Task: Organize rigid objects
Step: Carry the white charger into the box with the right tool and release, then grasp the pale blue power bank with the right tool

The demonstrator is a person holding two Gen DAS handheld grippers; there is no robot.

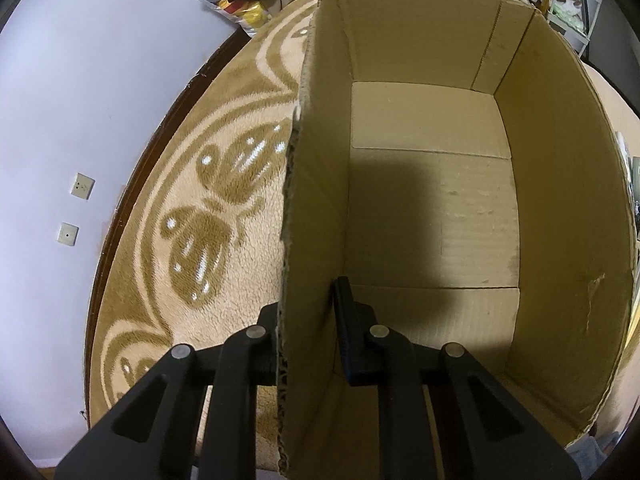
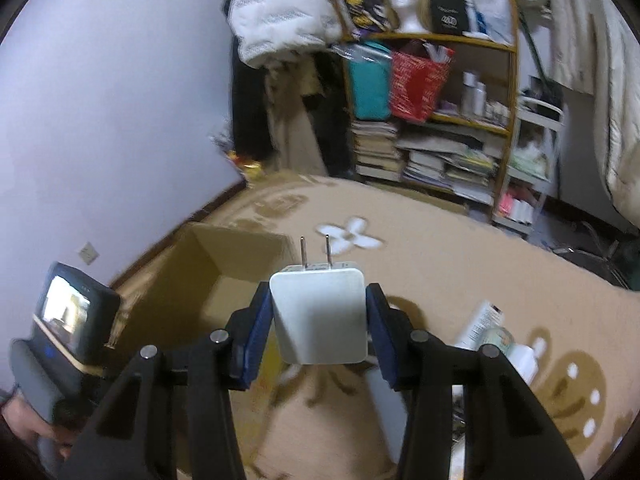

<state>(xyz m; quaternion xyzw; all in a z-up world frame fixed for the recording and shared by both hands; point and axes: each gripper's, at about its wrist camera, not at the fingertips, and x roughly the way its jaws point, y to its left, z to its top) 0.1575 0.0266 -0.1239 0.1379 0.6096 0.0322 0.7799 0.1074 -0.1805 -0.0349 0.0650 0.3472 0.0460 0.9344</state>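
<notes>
White plastic sits clamped between my right fingers (image 2: pixel 319 322): a wall charger (image 2: pixel 320 312), gripped by its two flat sides with its prongs pointing away from me, up over the carpet (image 2: pixel 440 264). My left fingers (image 1: pixel 308 332) straddle the near wall of the cardboard box (image 1: pixel 560 200), one finger inside, the other outside and mostly hidden behind the cardboard, so I cannot tell whether they actually pinch it or merely sit around it.

From my right fingers, the box lies ahead and to the left, well apart from the charger. It looks bare inside, so I judge the sorting barely begun.

The charger is smooth and tapered, and my pads hold only its edges. A quick swing could let it twist or slide out, dropping onto the carpet short of the box. Those prongs could also catch the cardboard rim if I come in too low.

The box itself is light. If my left fingers are loose, a bump from the right could shove or tip it; if they squeeze hard, the wall may buckle. Bottles and tubes (image 2: pixel 496 340) lie just right of and below my right fingers, and a careless sweep could scatter them.
</notes>
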